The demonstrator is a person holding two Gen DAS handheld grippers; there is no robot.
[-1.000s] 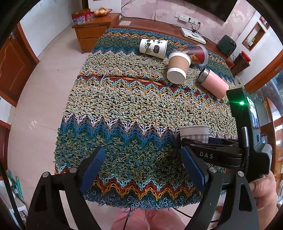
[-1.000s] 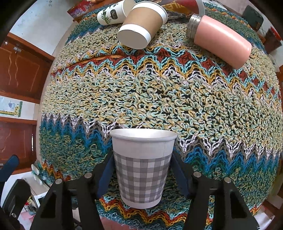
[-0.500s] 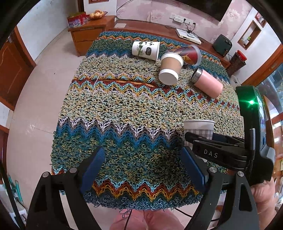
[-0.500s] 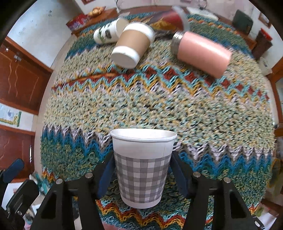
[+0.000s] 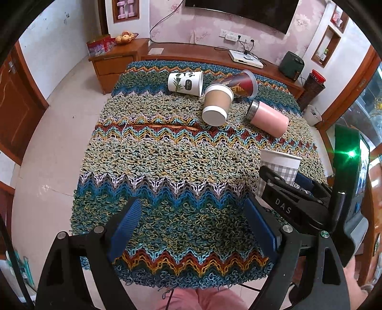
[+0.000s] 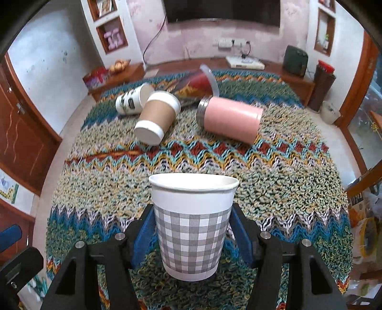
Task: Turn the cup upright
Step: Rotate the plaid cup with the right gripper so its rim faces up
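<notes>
Half the checked cup (image 5: 278,171) behind right gripper (image 5: 284,190)

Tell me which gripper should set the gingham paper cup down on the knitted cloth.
Right. The right gripper already clamps the grey-and-white checked paper cup, upright with its mouth up, just above the zigzag knitted cloth. The left gripper is open and holds nothing.

This was a home living room. A table under a knitted zigzag cloth (image 5: 167,167) stood in the middle. Behind it ran a low wooden cabinet (image 5: 191,51) along pink flowered wallpaper, with a dark television (image 5: 241,12) mounted above it. On the cabinet sat a white set-top box (image 5: 246,62), and to its left a fruit bowl (image 5: 125,38). Wooden doors (image 5: 14,105) flanked the tiled floor.
</notes>
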